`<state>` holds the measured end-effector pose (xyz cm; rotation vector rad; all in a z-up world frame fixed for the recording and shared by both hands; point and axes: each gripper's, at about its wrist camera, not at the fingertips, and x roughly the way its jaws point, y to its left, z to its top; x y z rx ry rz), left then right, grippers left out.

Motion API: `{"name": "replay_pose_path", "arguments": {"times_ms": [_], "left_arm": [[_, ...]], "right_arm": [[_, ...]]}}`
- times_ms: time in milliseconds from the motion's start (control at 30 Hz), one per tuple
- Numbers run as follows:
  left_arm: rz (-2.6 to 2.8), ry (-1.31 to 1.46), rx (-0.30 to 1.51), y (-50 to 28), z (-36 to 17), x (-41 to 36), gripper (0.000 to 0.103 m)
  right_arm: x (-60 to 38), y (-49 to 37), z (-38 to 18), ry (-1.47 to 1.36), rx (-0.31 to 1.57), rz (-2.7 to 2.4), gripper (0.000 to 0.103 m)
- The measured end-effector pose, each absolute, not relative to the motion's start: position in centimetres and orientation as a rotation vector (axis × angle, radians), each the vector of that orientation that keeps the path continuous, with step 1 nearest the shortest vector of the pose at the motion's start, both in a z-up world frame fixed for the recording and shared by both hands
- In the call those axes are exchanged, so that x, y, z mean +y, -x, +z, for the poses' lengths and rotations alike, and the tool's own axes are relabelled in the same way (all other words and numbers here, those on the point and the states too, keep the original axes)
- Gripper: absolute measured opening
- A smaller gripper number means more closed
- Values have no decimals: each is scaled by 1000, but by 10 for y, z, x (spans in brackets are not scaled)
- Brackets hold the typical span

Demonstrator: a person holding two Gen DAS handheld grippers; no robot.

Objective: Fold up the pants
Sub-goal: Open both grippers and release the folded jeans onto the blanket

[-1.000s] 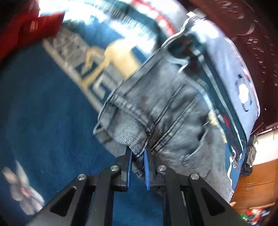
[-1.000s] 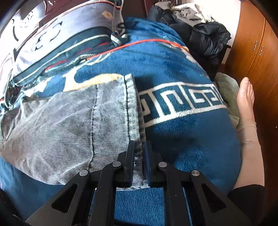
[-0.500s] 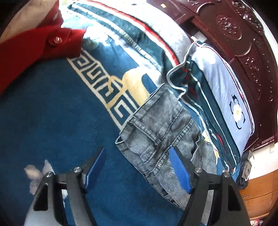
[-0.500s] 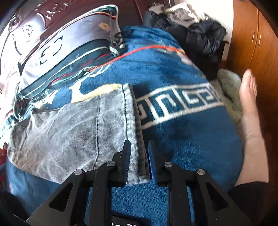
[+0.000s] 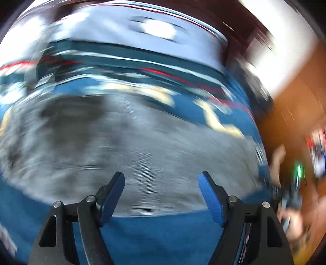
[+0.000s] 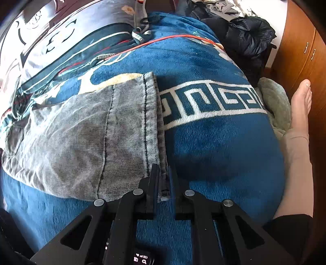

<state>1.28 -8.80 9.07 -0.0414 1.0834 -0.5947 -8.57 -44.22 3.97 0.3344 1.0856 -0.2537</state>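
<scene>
Grey denim pants lie flat on a blue patterned blanket on a bed. My right gripper is shut on the hem of the pants at their near right corner. The left wrist view is badly blurred. There the pants spread as a wide grey patch in front of my left gripper. It hangs above them with its blue pads wide apart and nothing between them.
A grey pillow and a dark carved headboard stand at the far side. Dark clothes are piled at the far right corner. A wooden cabinet and a person's bare foot are to the right.
My left gripper let go of the waistband, opened wide and swung across above the pants. My right gripper loosened a little on the hem, then shut on it again without moving away.
</scene>
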Motion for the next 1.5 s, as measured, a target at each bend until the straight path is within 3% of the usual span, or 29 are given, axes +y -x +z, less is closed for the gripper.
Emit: {"name": "replay_pose_path", "arguments": {"times_ms": [67,167,500,533,600,667,900,967,1367,1500], "left_arm": [[-675,-96,1068,3,91,-129,77],[-754,-325,1018,28,88,-182,78],[-979,-649,923,75,81,-252,78],[-994,-680,916,79,79,-257,78],[-1018,-733,906,86,74,-267,78],[-1031,-784,891,93,69,-274,78],[-1057,-913,855,108,50,-295,78],[-1048,-930,854,106,43,-299,73],[-1055,-903,887,89,27,-310,70],[-1049,-902,880,86,29,-319,54]], "right_arm": [[-450,89,40,-406,1074,-253,13],[-466,96,43,-528,1032,-251,29],[-482,94,53,-646,969,-204,31],[-483,96,54,-650,964,-201,34],[-484,97,56,-656,955,-198,50],[-484,98,57,-663,945,-199,54],[-486,97,55,-680,951,-201,55],[-488,96,55,-677,953,-207,55],[-509,78,53,-649,958,-235,55],[-513,64,47,-684,955,-163,55]]}}
